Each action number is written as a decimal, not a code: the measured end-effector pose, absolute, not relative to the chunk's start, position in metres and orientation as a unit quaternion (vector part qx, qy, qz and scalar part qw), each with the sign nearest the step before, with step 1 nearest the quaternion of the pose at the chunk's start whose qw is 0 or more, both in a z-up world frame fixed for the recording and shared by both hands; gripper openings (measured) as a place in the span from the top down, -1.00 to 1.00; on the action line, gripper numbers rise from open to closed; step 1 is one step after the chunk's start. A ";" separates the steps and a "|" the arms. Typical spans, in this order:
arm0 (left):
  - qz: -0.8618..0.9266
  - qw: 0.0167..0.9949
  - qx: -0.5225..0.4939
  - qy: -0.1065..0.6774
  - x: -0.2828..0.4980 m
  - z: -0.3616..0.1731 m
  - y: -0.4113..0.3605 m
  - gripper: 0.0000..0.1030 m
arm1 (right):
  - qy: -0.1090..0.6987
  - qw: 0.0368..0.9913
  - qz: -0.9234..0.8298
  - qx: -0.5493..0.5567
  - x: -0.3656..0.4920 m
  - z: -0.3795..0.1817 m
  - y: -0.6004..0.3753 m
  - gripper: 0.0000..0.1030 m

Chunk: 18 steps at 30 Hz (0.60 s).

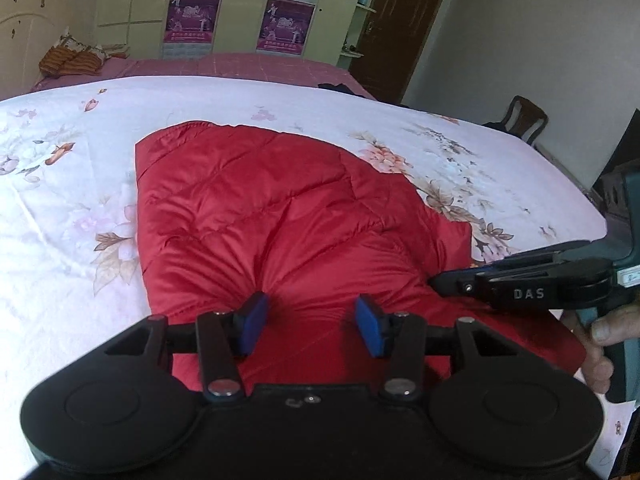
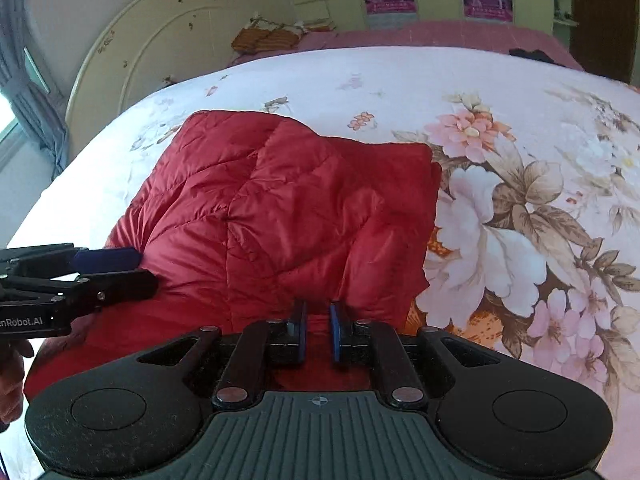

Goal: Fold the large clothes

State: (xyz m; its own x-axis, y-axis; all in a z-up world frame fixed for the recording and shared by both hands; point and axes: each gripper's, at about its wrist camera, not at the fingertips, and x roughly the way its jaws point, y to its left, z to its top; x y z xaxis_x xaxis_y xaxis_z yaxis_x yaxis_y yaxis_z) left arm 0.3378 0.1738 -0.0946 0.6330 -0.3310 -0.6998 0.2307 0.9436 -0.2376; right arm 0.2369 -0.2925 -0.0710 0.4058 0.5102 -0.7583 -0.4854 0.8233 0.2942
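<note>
Red quilted jacket point(image 1: 280, 216) is lying folded into a rough rectangle on the floral bedsheet point(image 1: 60, 200), one garment only, nearer the bed's front edge than the headboard. Its left edge is running straight in the left wrist view; its right edge is stepping outward toward the near corner. Wide open sheet is showing on the left, the right and beyond the far edge of the jacket, so room for moving on three sides. A pink blanket point(image 1: 240, 65) is lying past the sheet's far edge, with a striped orange cushion point(image 1: 68, 62) near the cream headboard point(image 2: 132, 56).

Two grippers are working at the jacket's near edge, side by side. Left gripper point(image 1: 312, 326) is sitting with jaws partly apart, blue pads point(image 1: 252, 328) pressing down into puckered red fabric, and fabric is bunching between them; I cannot tell whether the pads are pinching it. Right gripper point(image 2: 318, 330) is showing jaws almost closed with a thin fold of red fabric between the pads, gripping the jacket. In the left wrist view the right gripper point(image 1: 436, 282) is coming in from the right, tip touching the jacket, with the person's hand point(image 1: 604, 344) on its handle.

Two purple posters point(image 1: 192, 14) are hanging on the wardrobe doors, one chair point(image 1: 524, 118) is standing beside the bed's right edge, and a dark door point(image 1: 400, 24) is behind it.
</note>
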 end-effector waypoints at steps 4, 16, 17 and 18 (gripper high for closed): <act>-0.146 0.903 -0.055 0.401 0.335 -0.087 0.171 0.09 | 0.429 0.851 0.301 0.024 0.224 -0.046 -0.307 0.80; -0.151 0.917 -0.067 0.364 0.278 -0.055 0.157 0.09 | 0.376 0.851 0.363 0.043 0.159 0.007 -0.328 0.80; -0.152 0.919 -0.064 0.358 0.268 -0.051 0.155 0.09 | 0.374 0.849 0.371 0.041 0.154 0.006 -0.328 0.80; -0.149 0.921 -0.058 0.355 0.259 -0.050 0.153 0.09 | 0.374 0.846 0.378 0.034 0.146 0.003 -0.327 0.80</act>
